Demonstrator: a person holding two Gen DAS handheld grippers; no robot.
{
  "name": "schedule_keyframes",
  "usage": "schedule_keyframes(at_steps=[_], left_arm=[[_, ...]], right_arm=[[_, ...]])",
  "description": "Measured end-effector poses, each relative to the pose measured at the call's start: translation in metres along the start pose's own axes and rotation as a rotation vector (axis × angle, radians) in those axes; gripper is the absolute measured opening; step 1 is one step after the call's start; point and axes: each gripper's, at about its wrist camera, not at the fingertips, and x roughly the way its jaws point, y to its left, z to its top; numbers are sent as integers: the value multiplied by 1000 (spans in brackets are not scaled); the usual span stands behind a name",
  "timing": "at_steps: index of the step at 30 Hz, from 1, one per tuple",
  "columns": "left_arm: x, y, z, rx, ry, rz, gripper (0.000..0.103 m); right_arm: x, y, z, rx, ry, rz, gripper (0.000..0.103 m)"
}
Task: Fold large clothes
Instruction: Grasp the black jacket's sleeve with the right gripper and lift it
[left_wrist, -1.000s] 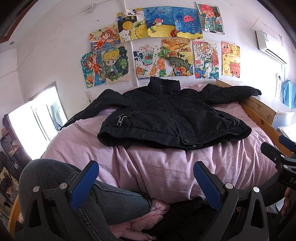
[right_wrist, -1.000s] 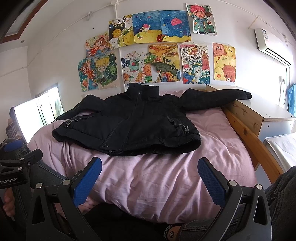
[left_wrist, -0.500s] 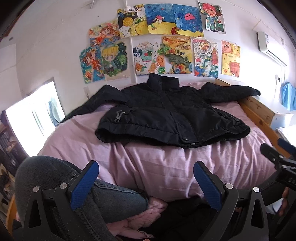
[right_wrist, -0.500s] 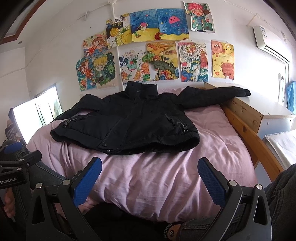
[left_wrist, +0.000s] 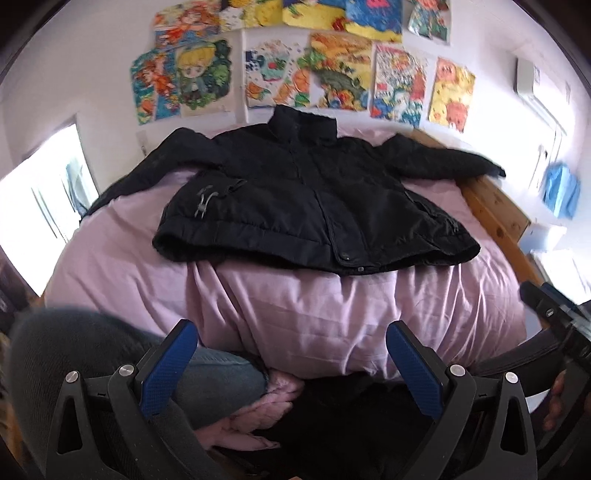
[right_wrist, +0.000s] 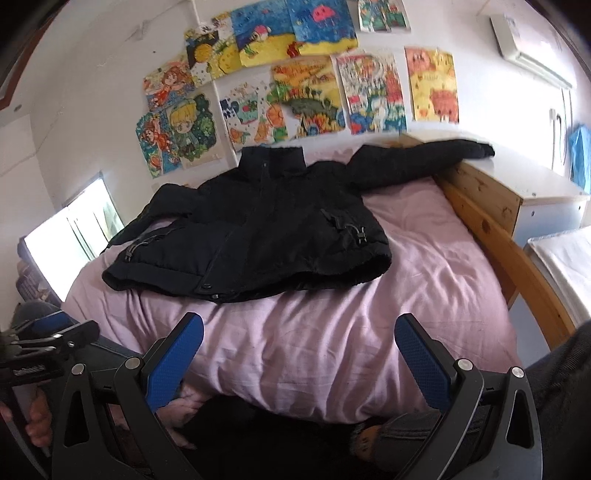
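Two grippers held wide open at the near edge of a bed, facing a black jacket.

The left gripper (left_wrist: 291, 354) and the right gripper (right_wrist: 299, 350) both point level across the bed, each with its blue-padded fingers (left_wrist: 168, 365) spread far apart and holding nothing; they hang over the near edge of the pink sheet (right_wrist: 332, 332), well short of the garment. The jacket (left_wrist: 314, 206) lies front up in the middle of the bed, zipped shut, collar standing toward the wall of drawings (right_wrist: 295, 85). Its sleeves stretch out to both sides (the one on the right reaches onto the wooden cabinet (right_wrist: 517, 192) beside the bed). The hem is puffy and slightly rumpled, with toggled cords at both pockets.
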Motion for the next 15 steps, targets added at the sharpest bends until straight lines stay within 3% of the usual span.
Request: schedule_keyframes(at_steps=[5,9,12,15], left_arm=[[-5,-5,59,81,-2,48,103],[3,-10,110,78,-8,62,103],[22,-15,147,89,11,33,103],[51,-20,185,83,47,13,103]], right_arm=[[10,-13,62,16,166,127,102],[39,-28,120,-7,190,205,102],[75,-47,163,-36,122,175,102],[131,-74,202,10,157,91,102]])
